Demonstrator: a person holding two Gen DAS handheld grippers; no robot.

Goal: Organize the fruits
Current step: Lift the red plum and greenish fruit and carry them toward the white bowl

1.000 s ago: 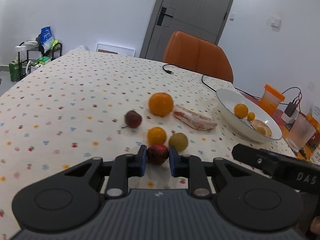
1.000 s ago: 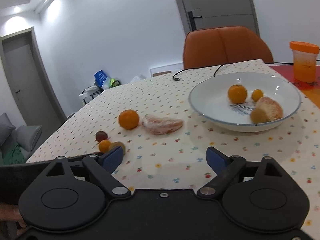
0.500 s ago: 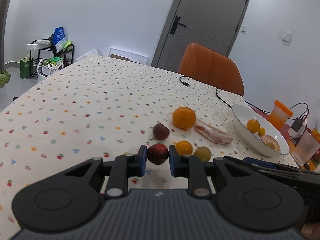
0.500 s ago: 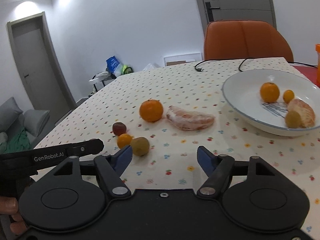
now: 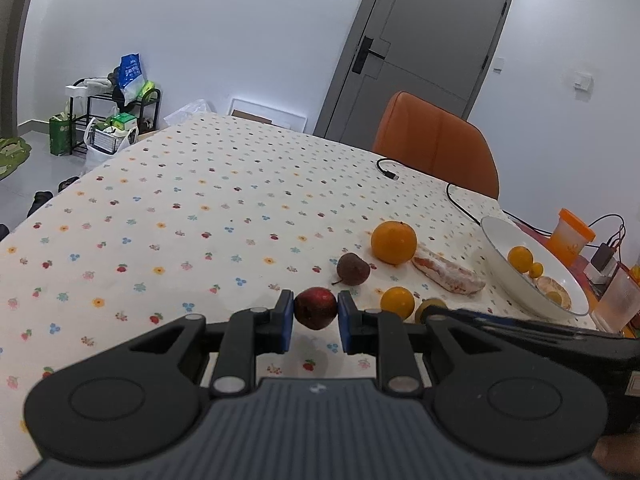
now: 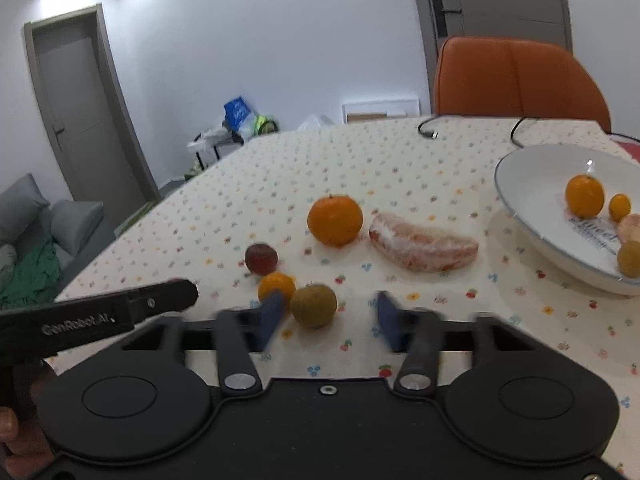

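My left gripper (image 5: 316, 316) is shut on a dark red fruit (image 5: 315, 307) and holds it above the table. My right gripper (image 6: 326, 314) is open, its fingers either side of a green-brown fruit (image 6: 313, 305) on the cloth. Beside that lie a small orange (image 6: 276, 286), a dark red fruit (image 6: 261, 258), a large orange (image 6: 334, 220) and a wrapped pomelo piece (image 6: 424, 247). The white bowl (image 6: 528, 184) at the right holds several fruits. In the left wrist view I see the large orange (image 5: 393, 242) and the bowl (image 5: 500, 252).
An orange chair (image 5: 436, 148) stands behind the table. A black cable (image 5: 452, 196) runs across the far cloth. An orange-lidded cup (image 5: 570, 236) and a clear glass (image 5: 618, 300) stand beyond the bowl. The left gripper's body (image 6: 100, 314) shows at the right wrist view's left.
My left gripper has lifted the dark red fruit up and away from the other fruits. My right gripper has moved left and down, closing in around the green-brown fruit.
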